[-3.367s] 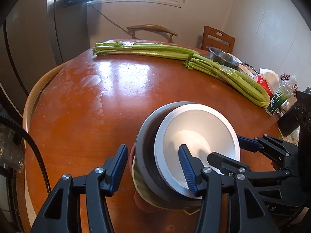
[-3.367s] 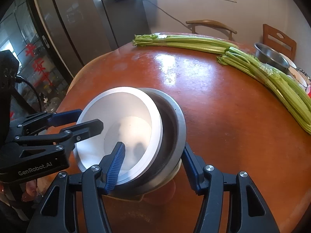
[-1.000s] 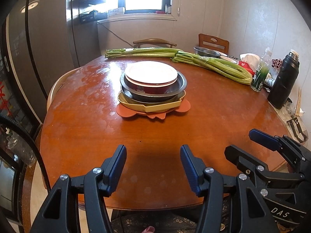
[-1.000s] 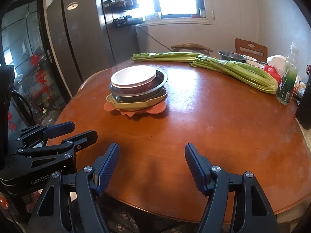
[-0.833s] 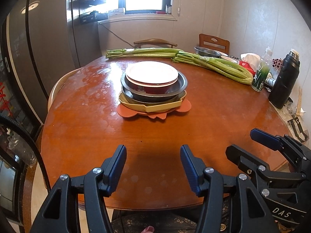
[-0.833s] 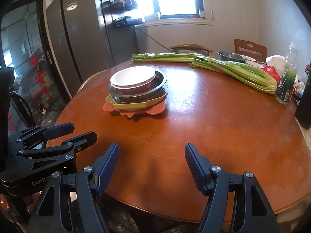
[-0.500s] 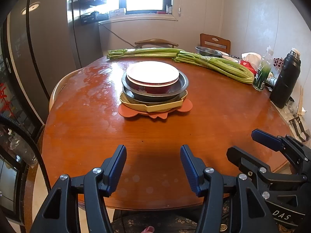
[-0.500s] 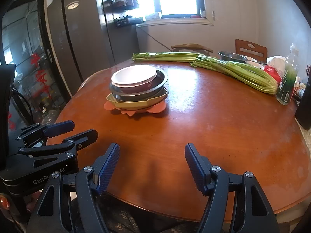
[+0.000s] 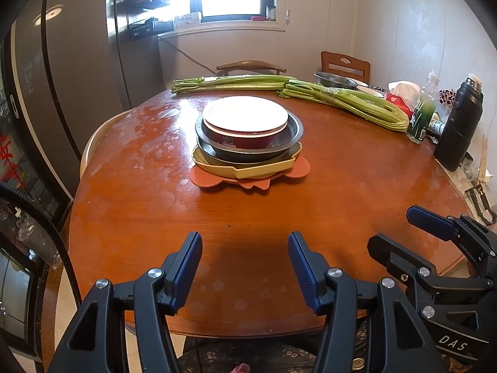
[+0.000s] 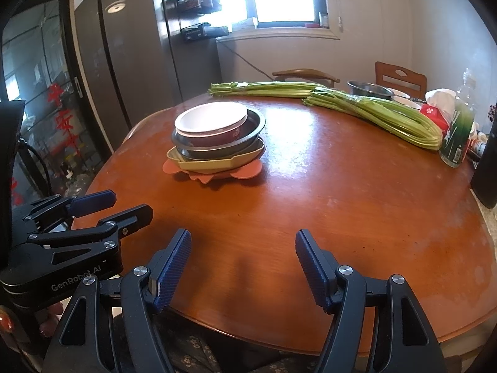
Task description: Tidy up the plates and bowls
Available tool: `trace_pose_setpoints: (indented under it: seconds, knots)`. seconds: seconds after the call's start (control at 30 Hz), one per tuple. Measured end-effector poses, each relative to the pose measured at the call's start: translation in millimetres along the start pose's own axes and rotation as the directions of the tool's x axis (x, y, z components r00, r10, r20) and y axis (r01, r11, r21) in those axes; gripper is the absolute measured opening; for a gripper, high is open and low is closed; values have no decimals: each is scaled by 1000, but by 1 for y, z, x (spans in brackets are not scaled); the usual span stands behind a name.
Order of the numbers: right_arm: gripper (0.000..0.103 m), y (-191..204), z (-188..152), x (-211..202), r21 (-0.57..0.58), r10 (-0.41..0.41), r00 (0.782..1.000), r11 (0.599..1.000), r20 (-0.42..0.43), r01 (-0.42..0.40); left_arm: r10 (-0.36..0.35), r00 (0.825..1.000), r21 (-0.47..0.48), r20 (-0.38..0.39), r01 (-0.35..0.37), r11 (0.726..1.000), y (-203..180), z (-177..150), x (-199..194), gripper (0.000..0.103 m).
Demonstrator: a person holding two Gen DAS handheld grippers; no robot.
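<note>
One stack of dishes stands mid-table. On top is a maroon bowl [image 9: 245, 135] [image 10: 214, 138] with a white inside. Under it come a grey metal bowl [image 9: 292, 133] [image 10: 254, 127], a yellow-green plate [image 9: 248, 171] [image 10: 211, 164] and an orange plate [image 9: 205, 180] [image 10: 248, 171]. My left gripper [image 9: 243, 258] [image 10: 127, 205] is open and empty over the near table edge, well short of the stack. My right gripper [image 10: 243, 248] [image 9: 400, 233] stands open beside it, wider, with nothing between its pads.
Two long celery bunches [image 9: 348, 101] [image 9: 230, 82] lie across the back of the round wooden table [image 9: 155, 205]. A steel bowl [image 9: 334, 79], a green bottle [image 9: 422, 115] and a black flask [image 9: 459, 124] crowd the right side. Chairs [image 9: 344, 62] and a dark fridge [image 9: 77, 62] stand behind.
A few seconds ago both grippers were right at the stack around the top bowl; now they hang back at the near table edge. Over the last second nothing has moved.
</note>
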State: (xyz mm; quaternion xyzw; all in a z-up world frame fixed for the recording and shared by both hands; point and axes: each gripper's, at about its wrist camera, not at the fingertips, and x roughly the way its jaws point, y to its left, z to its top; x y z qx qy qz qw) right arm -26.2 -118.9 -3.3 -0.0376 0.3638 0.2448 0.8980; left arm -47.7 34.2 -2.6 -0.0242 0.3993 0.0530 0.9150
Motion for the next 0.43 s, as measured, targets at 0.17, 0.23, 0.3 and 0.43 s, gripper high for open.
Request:
trace_pose_setpoints:
  seconds: [0.17,0.23,0.3,0.43]
  knots:
    - [71,-2,2,2,-7,-6,1000,1000,-5,6,6,1000,-6,-5,-6,1000,2,4,4,57]
    - [71,-3,4,4,-10,-8,1000,1000,-14,8,10,1000,-13,-9,-10,1000,4,7,6,57]
    - [71,-6,7,7,-13,-10,1000,1000,-19,9,14,1000,-23,-8,-14,1000,8,11,7,57]
    - [71,-23,15,11,-8,-15,999,1000,-35,15,22,999,-40,-24,-23,999,21,25,15,57]
